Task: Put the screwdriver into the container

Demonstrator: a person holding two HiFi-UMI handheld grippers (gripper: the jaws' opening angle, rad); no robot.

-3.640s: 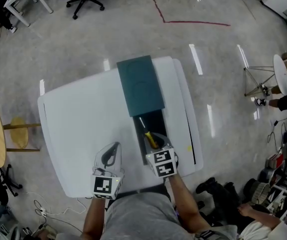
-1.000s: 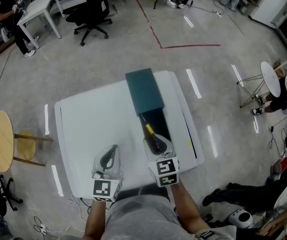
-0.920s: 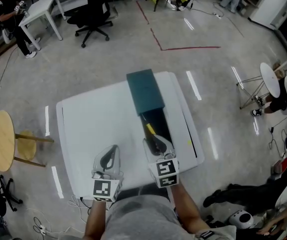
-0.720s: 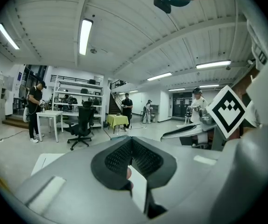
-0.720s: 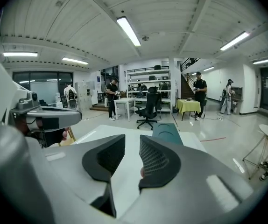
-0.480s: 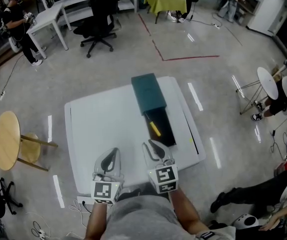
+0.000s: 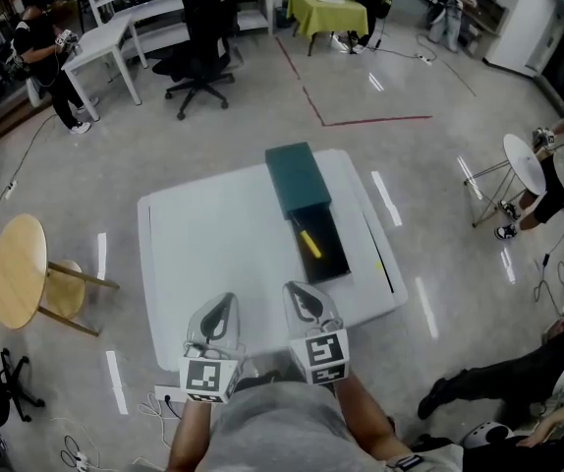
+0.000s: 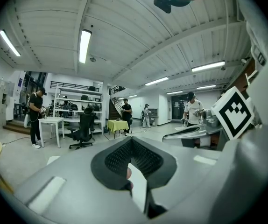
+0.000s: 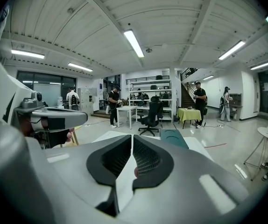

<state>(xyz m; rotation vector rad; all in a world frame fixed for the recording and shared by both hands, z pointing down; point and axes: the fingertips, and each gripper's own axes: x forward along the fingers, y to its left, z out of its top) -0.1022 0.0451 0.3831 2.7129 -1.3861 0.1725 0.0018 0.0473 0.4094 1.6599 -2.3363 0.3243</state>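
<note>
The yellow-handled screwdriver (image 7: 310, 243) lies inside the black open container (image 7: 334, 261) on the white table (image 7: 213, 244). A teal lid (image 7: 297, 178) sits just beyond the container and also shows in the right gripper view (image 9: 173, 137). My right gripper (image 7: 297, 290) hovers at the table's near edge, well short of the container; its jaws (image 9: 132, 136) are closing, their tips together with nothing between them. My left gripper (image 7: 225, 301) hangs beside it, tips (image 8: 130, 139) together and empty.
A round wooden stool (image 7: 17, 268) stands left of the table. A small white round table (image 7: 520, 163) and people are at the right. An office chair (image 7: 203, 18), white desks and a green-covered table (image 7: 323, 10) stand far behind.
My right gripper has drawn back from over the container to the table's near edge and its jaws have come together. The screwdriver stays in the container. The left gripper has barely moved.
</note>
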